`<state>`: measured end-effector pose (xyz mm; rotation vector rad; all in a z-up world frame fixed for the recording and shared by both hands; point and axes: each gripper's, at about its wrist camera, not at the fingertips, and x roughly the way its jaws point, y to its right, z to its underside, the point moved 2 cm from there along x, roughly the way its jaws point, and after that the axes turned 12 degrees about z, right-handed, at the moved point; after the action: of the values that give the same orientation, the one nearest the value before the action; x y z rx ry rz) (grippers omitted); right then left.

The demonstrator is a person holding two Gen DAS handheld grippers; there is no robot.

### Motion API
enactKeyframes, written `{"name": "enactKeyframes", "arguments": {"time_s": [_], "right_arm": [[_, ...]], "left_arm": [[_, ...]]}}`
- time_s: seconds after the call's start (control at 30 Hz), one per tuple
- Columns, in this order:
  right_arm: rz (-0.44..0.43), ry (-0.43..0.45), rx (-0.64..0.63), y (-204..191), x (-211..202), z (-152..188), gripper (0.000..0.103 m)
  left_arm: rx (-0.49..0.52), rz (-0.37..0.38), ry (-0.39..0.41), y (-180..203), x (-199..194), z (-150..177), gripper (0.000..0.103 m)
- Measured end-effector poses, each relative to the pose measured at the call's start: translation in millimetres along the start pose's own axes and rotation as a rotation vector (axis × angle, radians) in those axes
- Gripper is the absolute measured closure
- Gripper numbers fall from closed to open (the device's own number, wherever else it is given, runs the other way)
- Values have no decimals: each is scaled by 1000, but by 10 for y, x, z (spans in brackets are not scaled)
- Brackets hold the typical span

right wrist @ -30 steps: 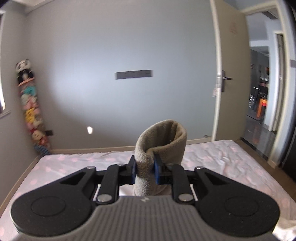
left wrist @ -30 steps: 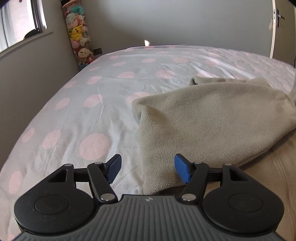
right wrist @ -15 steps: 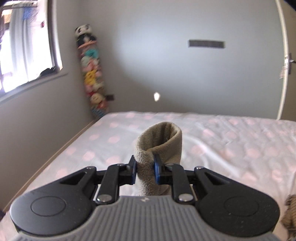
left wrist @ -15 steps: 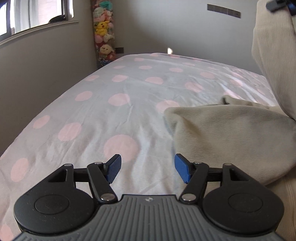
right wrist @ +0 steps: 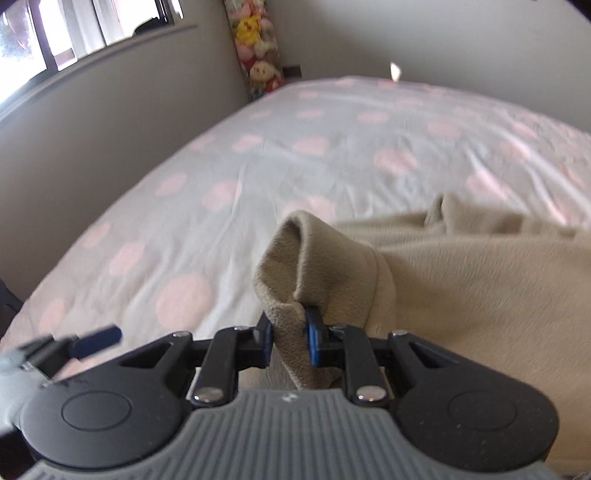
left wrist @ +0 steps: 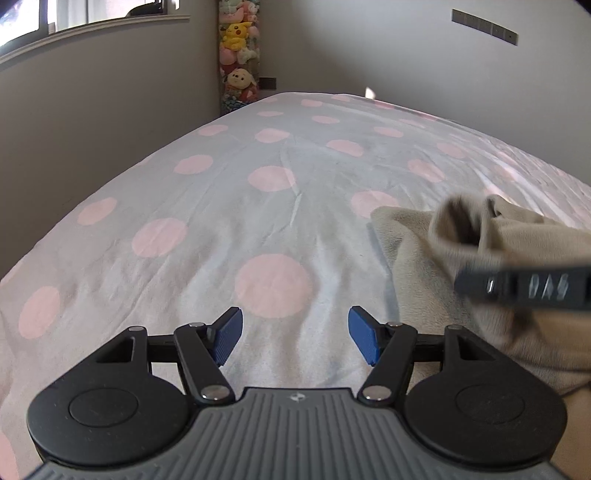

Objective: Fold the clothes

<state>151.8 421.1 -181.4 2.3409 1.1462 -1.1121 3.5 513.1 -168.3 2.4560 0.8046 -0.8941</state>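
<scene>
A beige fleece garment [left wrist: 413, 254] lies on the right side of the bed [left wrist: 229, 192], which has a pale sheet with pink dots. My left gripper [left wrist: 294, 334] is open just above the sheet, left of the garment's edge, with nothing between its blue pads. My right gripper [right wrist: 290, 341] is shut on a fold of the beige garment [right wrist: 461, 288], which loops up in front of the jaws. In the left wrist view the right gripper [left wrist: 524, 286] shows blurred over the garment. In the right wrist view the left gripper's fingertip [right wrist: 98, 338] shows at the lower left.
A column of plush toys [left wrist: 238, 55] stands in the far corner by the wall. A window [right wrist: 74, 29] runs along the left wall above a grey sill. The bed's left edge drops off near the wall.
My right gripper has come down from high in the air with the garment fold, low over the bed beside my left gripper. The left gripper has shifted left, off the garment's edge.
</scene>
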Motion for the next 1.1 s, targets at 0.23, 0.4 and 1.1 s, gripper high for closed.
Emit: {"name": "enactKeyframes", "arguments": {"time_s": [0.23,0.4,1.1], "right_arm": [[-44,-22,-23,-22,-3,53,62],[-54,37,-35,122,-518,153,61],[257,80,346,2608,-1702,1643,57]], "left_arm": [[-31,30,17,-28,4,-14,42],[-52,99,68,30,-143,-67,51],[29,342,2,815,410,-210,82]]}}
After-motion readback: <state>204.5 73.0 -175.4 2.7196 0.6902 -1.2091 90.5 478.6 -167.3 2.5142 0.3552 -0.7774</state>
